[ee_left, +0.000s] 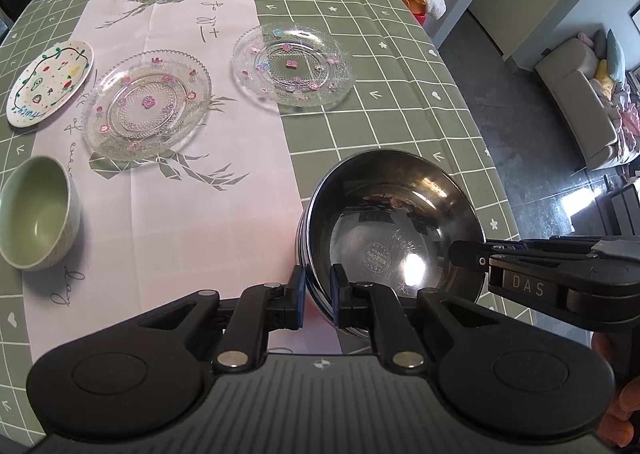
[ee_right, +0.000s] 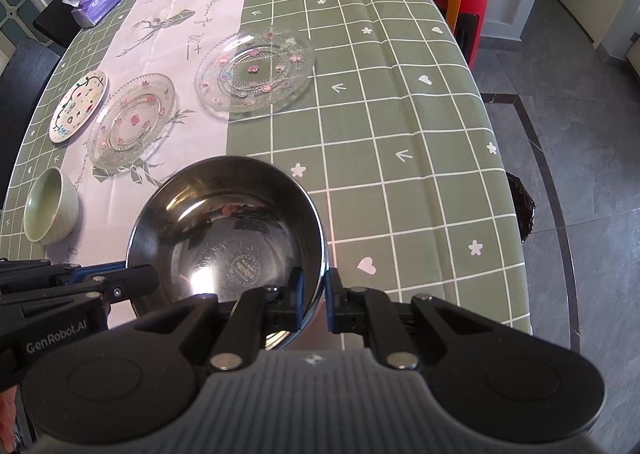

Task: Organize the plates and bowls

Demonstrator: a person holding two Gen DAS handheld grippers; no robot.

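Left gripper: nearest the viewer in the left wrist view, pointing steeply down, pads pinching the near-left rim of the steel bowl, one pad outside the wall and one inside.
Right gripper: pinching the same bowl on its near-right rim, one pad on each side of the wall.
Steel bowl: held between the two grippers at the near edge of the table, mouth up and tipped slightly away; whether its base touches the cloth cannot be told.
Green bowl: the only other bowl, off to the left of the held one, well apart, tilted on the cloth; the left hand is nearer to it.
Key relation: judged from the layout, nesting the bowls means carrying the steel one leftward, across the pale runner.
Glass plates: one beyond the green bowl, one farther and to the right, apart from each other.
Painted plate: far left, just beside the nearer glass plate.
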